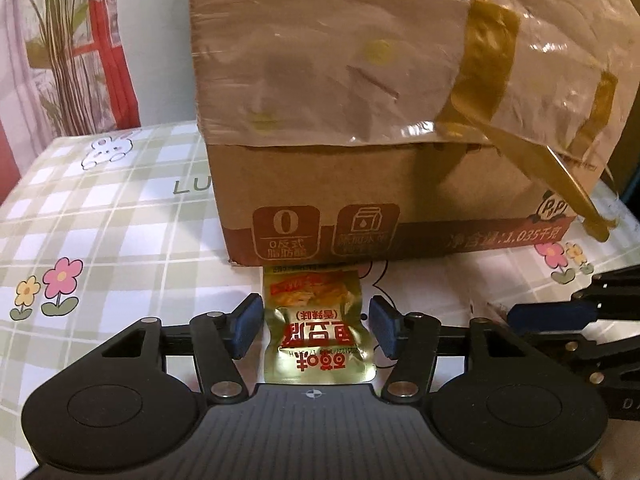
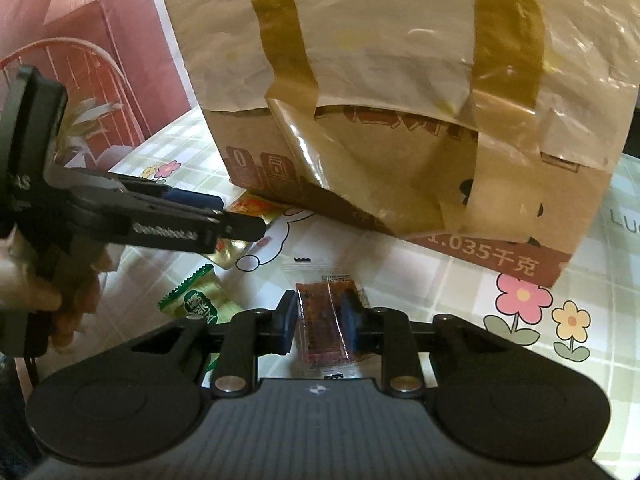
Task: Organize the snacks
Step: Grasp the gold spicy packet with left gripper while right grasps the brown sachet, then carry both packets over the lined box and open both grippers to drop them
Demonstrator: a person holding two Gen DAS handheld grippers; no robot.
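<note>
right gripper low in frame, jaws clamped on a clear-wrapped brown snack. left gripper low centre, jaws half open astride a gold snack packet, pads not touching it. green packet lying lower left on the checked surface. risk: thin wrapper slipping out, or gold foil skating under a closing pad. cardboard box hard against the gold packet's far edge, little room ahead; open room to the left.

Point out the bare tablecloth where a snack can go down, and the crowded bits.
Free: the checked tablecloth left of the cardboard box, and the flower patch right of the right gripper. Crowded: before the box, around the gold packet, green packet and left gripper.
</note>
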